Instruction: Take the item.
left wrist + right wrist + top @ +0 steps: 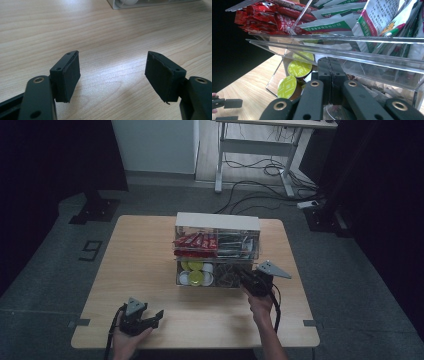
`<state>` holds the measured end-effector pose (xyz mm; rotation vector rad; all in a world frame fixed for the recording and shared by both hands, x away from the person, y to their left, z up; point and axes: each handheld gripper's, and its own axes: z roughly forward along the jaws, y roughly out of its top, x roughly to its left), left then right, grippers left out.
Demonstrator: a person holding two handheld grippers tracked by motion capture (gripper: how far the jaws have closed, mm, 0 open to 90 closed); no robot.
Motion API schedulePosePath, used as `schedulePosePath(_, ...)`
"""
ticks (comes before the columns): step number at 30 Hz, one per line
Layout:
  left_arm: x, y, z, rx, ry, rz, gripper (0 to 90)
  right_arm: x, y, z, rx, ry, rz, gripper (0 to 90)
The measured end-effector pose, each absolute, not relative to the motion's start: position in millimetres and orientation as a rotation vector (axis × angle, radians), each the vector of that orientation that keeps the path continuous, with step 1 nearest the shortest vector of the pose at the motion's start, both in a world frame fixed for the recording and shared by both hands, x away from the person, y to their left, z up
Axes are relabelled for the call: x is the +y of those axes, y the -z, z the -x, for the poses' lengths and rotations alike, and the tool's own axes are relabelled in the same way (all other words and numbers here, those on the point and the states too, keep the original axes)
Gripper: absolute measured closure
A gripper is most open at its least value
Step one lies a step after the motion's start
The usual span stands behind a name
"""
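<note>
A clear two-tier organizer stands at the middle of the wooden table. Its upper tier holds red packets and green-and-white sachets. The lower tier holds green-lidded capsules on the left and brownish items on the right. My right gripper is shut, with its tips at the opening of the lower right compartment; I see nothing between its pads. Near the front left, my left gripper rests low over bare wood, open and holding nothing.
The upper tier's clear shelf edge runs just above the right gripper's jaws. A corner of the organizer lies well ahead of the left gripper. Beyond the table are a desk frame and floor cables.
</note>
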<state>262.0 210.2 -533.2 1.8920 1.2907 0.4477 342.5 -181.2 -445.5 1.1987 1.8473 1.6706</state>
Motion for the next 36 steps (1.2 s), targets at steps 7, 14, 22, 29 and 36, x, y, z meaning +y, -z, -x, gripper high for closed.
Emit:
schedulePosePath(7,201.6,522.4,-257.7,1.272,-0.46,-1.881,28.1,-183.0,446.1,-342.0,1.842,-1.676,-1.197,88.4)
schedulePosePath(14,190.2,516.2,-265.0,1.31,-0.456,-1.868,28.1,-183.3,446.4,-343.8,1.85,-1.682,-1.19,88.6)
schedulePosePath(22,173.7,502.1,-275.6,1.325,-0.473,-1.852,28.2,-183.8,448.2,-345.8,1.863,-1.704,-1.186,88.8)
schedulePosePath(29,156.4,487.3,-283.9,1.287,-0.49,-1.854,28.2,-186.3,447.4,-344.9,1.858,-1.712,-1.192,88.8)
schedulePosePath(36,146.0,478.1,-289.6,1.268,-0.5,-1.852,28.3,-188.7,447.7,-343.5,1.85,-1.706,-1.198,88.8)
